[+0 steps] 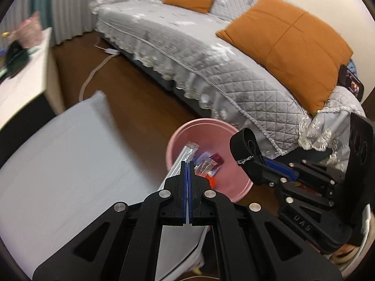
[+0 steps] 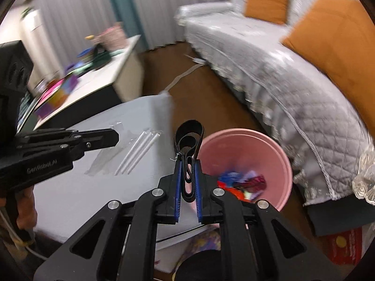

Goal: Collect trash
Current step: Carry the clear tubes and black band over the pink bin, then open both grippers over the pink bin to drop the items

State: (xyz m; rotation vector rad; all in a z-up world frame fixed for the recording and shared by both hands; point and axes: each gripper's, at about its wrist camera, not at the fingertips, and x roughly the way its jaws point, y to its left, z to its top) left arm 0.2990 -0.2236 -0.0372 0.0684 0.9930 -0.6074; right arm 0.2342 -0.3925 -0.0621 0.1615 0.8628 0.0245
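In the left wrist view, the left tongs (image 1: 188, 164) are pressing fully together, and a clear plastic straw wrapper (image 1: 185, 155) is sticking out past their tips, though whether it is pinched or merely lying behind them cannot be told. Just beyond them the round pink plastic bin (image 1: 225, 126) is standing on the brown wooden floor (image 1: 145, 103), with colourful wrappers (image 1: 208, 164) lying inside it. The pale grey tabletop (image 1: 70, 164) is filling the lower left. To the right, the right tongs (image 1: 255, 157) are reaching in, carrying a black looped strap (image 1: 243, 140) at their tips. Behind the bin a sofa under a grey quilted cover (image 1: 187, 53) is bearing two orange cushions (image 1: 288, 46).

In the right wrist view, the right tongs (image 2: 187, 164) are standing narrowly apart, pinching the black looped strap (image 2: 188, 133) between their blue pads, its loop rising above the tips. The pink bin (image 2: 269, 145) is sitting just to their right, the wrappers (image 2: 241, 182) lying at its bottom. On the tabletop (image 2: 82, 192), white paper straws (image 2: 138, 152) and clear wrappers (image 2: 105, 157) are lying side by side. The left tongs (image 2: 116, 137) are hovering above them from the left, gripped by a hand (image 2: 25, 208).
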